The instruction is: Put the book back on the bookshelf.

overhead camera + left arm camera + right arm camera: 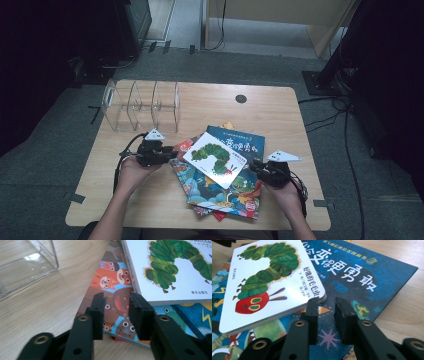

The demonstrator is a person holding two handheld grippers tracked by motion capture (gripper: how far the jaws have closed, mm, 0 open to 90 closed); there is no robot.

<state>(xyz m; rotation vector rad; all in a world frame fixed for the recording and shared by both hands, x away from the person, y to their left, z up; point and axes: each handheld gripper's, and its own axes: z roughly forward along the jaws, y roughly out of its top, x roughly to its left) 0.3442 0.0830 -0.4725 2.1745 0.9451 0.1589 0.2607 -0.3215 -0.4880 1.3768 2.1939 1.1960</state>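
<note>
A heap of picture books lies on the wooden table (260, 110). On top is a white board book with a green caterpillar (216, 159) (175, 267) (269, 282). Under it are a dark blue book (241, 142) (367, 277) and one with cartoon animals (112, 282). My left gripper (167, 152) (116, 298) hovers open at the heap's left side, over the animal book, one jaw close to the white book's corner. My right gripper (256, 166) (327, 301) is open at the heap's right side, over the blue book, with one jaw beside the white book's corner. Nothing is between either pair of jaws.
A clear plastic divider rack (142, 105) (22, 267) stands at the table's back left. A round black cable hole (241, 98) sits near the back edge. Bare wood lies left of the heap and along the right edge. Cables trail on the floor to the right.
</note>
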